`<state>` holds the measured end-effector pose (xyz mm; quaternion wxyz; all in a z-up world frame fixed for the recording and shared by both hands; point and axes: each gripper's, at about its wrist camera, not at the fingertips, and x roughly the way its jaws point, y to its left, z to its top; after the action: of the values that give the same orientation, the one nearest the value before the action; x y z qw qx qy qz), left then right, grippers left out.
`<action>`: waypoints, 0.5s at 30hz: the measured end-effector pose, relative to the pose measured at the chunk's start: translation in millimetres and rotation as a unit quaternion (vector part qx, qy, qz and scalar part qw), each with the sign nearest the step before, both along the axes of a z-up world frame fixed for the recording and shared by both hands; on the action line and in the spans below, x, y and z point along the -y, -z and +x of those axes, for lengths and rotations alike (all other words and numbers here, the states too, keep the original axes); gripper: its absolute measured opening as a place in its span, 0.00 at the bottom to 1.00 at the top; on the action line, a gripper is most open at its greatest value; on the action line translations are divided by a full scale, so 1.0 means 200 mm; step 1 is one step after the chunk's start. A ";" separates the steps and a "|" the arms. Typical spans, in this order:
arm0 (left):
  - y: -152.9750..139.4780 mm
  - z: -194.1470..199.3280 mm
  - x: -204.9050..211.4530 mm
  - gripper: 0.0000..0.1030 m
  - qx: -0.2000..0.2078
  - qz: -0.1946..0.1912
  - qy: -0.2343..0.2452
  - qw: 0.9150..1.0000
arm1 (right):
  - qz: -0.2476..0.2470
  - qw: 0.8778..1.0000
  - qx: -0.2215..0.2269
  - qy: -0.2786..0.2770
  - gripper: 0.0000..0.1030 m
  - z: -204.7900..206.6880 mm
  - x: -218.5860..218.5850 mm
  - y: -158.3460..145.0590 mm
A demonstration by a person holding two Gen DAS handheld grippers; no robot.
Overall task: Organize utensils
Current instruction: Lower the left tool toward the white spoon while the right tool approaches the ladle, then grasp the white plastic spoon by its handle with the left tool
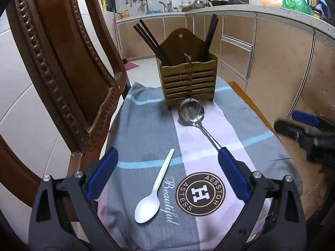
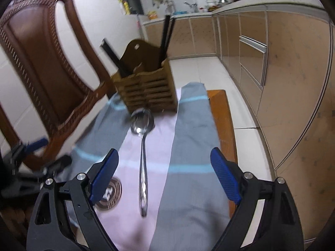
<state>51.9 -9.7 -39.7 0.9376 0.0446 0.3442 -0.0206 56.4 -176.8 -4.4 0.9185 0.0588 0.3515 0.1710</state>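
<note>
A wooden slatted utensil holder [image 1: 187, 83] stands at the far end of the cloth, with black chopsticks [image 1: 149, 39] in its left and right compartments. A steel ladle [image 1: 191, 113] lies in front of it, bowl toward the holder. A white plastic spoon [image 1: 153, 192] lies nearer, between my left gripper's fingers. My left gripper [image 1: 167, 161] is open and empty above the cloth. In the right wrist view the holder [image 2: 146, 90] and ladle [image 2: 142, 146] show; the ladle handle lies between the fingers of my right gripper [image 2: 163, 163], which is open and empty.
A grey, pink and blue striped cloth [image 1: 150, 129] with a brown round logo covers the wooden table [image 2: 222, 113]. A carved wooden chair [image 1: 62, 67] stands close on the left. Kitchen cabinets [image 1: 272, 58] run along the right and back. The right gripper [image 1: 303, 125] shows at the right edge.
</note>
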 end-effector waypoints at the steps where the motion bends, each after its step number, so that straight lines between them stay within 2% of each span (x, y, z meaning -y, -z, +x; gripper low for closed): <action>1: 0.01 0.01 -0.02 0.91 -0.011 -0.014 0.004 1.000 | -0.007 1.000 0.003 -0.003 0.85 -0.02 -0.01 0.00; 9: 0.00 0.04 -0.04 0.89 -0.021 -0.027 0.016 0.999 | -0.005 1.000 -0.008 -0.008 0.85 0.01 -0.05 0.04; 11: 0.01 0.10 -0.06 0.81 -0.039 -0.026 0.031 0.998 | -0.008 1.000 -0.012 -0.023 0.84 0.07 -0.08 0.05; 12: 0.02 0.14 -0.08 0.74 -0.057 -0.030 0.039 0.997 | -0.009 0.999 -0.017 -0.031 0.84 0.10 -0.09 0.05; 13: 0.03 0.18 -0.10 0.60 -0.071 -0.033 0.046 0.996 | -0.012 0.999 -0.023 -0.040 0.84 0.14 -0.11 0.06; 15: 0.07 0.26 -0.13 0.48 -0.105 -0.026 0.051 0.993 | -0.017 0.998 -0.031 -0.043 0.84 0.21 -0.12 0.08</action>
<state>104.6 15.7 -53.2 0.8950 0.0350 0.4370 -0.0820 98.6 -152.9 -20.4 0.9000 0.0335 0.3847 0.2023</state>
